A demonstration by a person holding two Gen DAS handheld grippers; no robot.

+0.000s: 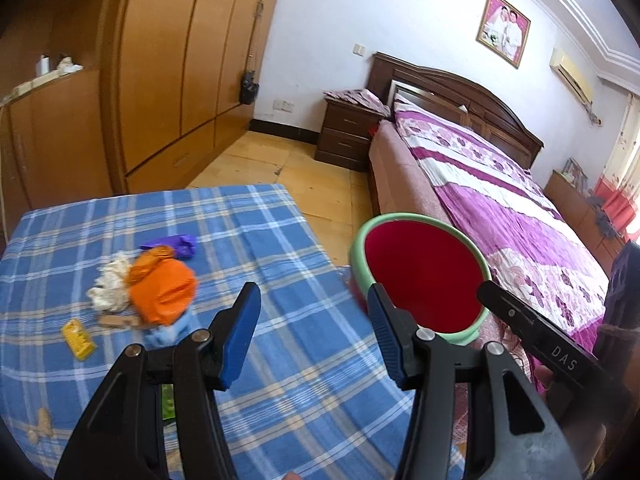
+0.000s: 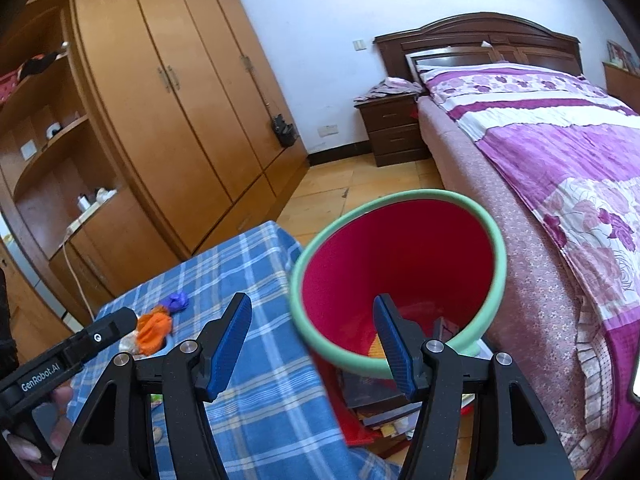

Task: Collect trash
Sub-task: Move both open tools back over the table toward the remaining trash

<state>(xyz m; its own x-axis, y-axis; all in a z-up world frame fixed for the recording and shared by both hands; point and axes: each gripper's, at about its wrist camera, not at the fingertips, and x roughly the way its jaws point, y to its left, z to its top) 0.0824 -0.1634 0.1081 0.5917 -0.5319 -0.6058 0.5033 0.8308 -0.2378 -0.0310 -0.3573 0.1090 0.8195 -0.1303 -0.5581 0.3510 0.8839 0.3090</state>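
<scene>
- On the tabletop point(image 1: 280, 240), under the blue checked cloth, your trash sits in a loose heap on the left side: an orange crumpled wrapper point(image 1: 162, 292), a white wad of tissue point(image 1: 110, 286) touching it, a purple scrap point(image 1: 176, 246) just behind, and a yellow packet point(image 1: 79, 339) lying a little apart.
- The bin point(image 2: 400, 280), red inside with a green rim, stands off the right edge of the tabletop, between it and the bed point(image 2: 560, 184).
- Your left gripper point(image 1: 314, 336) has its jaws spread and empty, hanging over the cloth near the heap.
- Your right gripper point(image 2: 314, 344) is also spread and empty, by the bin's rim.
- Expect everything to be light, soft and crushable; pinch the orange wrapper at its bulging middle, firmly, since film may slip.
</scene>
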